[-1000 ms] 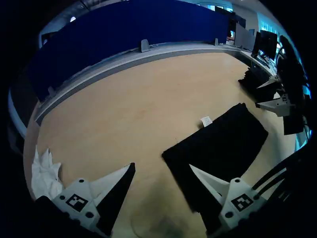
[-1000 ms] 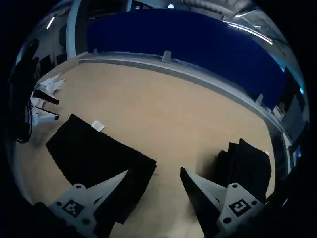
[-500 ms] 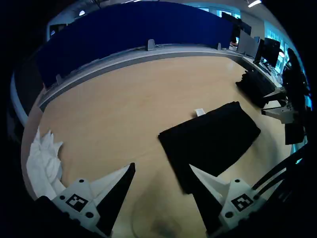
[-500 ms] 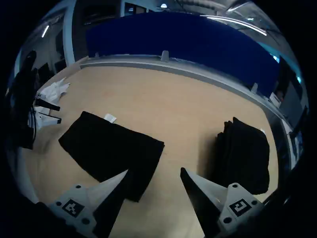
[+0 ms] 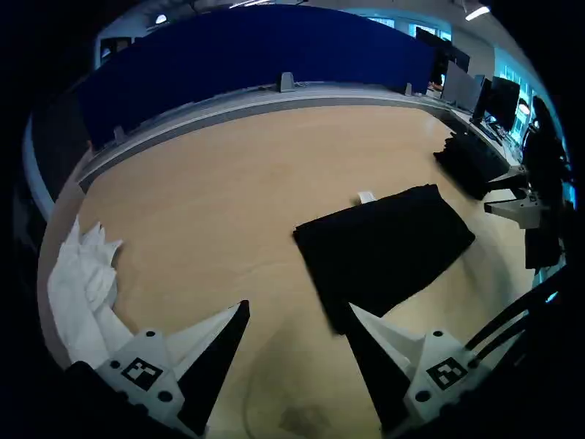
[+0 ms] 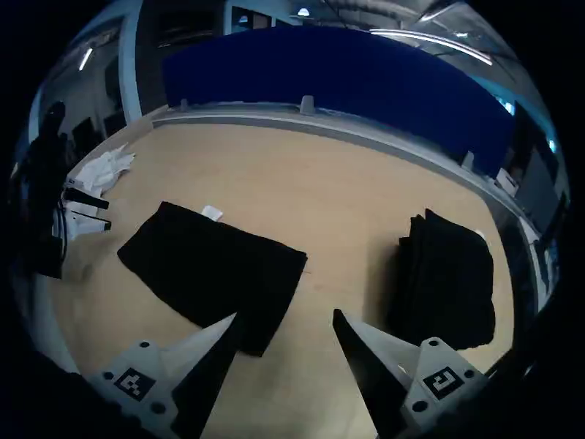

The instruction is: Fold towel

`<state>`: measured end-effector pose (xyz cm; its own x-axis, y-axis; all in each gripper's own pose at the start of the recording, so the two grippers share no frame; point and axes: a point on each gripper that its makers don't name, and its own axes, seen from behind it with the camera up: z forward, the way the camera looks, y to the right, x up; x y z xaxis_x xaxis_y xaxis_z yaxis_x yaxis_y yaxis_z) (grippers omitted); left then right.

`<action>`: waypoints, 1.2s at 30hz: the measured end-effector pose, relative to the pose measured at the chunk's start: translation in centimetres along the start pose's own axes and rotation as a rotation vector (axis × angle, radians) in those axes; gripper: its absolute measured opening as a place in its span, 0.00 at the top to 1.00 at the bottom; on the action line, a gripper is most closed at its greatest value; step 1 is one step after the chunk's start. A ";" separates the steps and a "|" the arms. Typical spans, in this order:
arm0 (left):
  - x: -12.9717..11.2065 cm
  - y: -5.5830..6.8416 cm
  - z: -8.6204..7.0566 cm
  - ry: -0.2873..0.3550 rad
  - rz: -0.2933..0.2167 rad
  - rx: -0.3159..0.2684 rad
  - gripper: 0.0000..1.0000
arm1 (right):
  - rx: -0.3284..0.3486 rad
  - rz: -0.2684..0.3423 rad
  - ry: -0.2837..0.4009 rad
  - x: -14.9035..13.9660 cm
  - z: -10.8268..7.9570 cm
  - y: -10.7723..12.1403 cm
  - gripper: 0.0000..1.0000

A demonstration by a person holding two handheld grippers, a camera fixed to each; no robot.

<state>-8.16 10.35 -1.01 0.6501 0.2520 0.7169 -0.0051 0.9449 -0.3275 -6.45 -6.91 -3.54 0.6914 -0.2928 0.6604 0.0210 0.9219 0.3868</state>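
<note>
left gripper (image 5: 296, 307) is held over the worktop (image 5: 219, 183) near its front edge, with the fingers spread wide and nothing between them. in the left gripper view, a crumpled white cloth (image 5: 80, 282) is seen by the worktop's left edge, just beyond the left finger. a black towel (image 5: 384, 249) is laid flat toward the middle of the worktop, with its near corner just beside the right fingertip. a small white tag (image 5: 365, 197) is shown at its far edge. farther right, the right gripper (image 5: 491, 193) is seen near the right edge, just beside a stack (image 5: 468, 154) of black towels that is set well apart from the flat towel. a blue divider (image 5: 256, 51) is stood along the back edge.

in the right gripper view, the left gripper (image 6: 108, 215) is seen at the far left, near the cloth (image 6: 102, 164). the towel (image 6: 212, 267) is spread ahead of the left finger. the right gripper (image 6: 285, 314) is likewise held wide and empty. bare worktop (image 6: 344, 219) is left between towel and stack (image 6: 446, 282), which is seen ahead of the right finger.
</note>
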 end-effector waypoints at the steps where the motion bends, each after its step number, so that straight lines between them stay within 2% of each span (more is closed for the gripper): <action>1: -0.1 0.0 -0.3 0.002 -0.006 0.005 0.10 | 0.007 -0.005 -0.002 -0.1 0.0 -0.2 0.08; 11: -2.4 -1.0 -3.4 0.013 -0.097 0.065 0.10 | 0.089 -0.091 -0.030 -0.8 0.1 -1.7 0.08; 20: -6.1 -2.0 -6.6 -0.006 -0.187 0.118 0.10 | 0.163 -0.187 -0.064 -1.8 0.2 -3.1 0.08; 26: -7.6 -2.4 -8.0 -0.010 -0.211 0.134 0.10 | 0.176 -0.228 -0.080 -2.4 0.3 -3.4 0.08; 36: -8.0 -2.1 -8.9 -0.002 -0.214 0.137 0.10 | 0.199 -0.257 -0.118 -4.8 1.2 -3.9 0.08</action>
<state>-6.53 4.45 -11.53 0.6462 0.0436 0.7619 0.0294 0.9962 -0.0819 -10.71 -9.38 -7.42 0.5929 -0.5472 0.5908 0.0346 0.7503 0.6602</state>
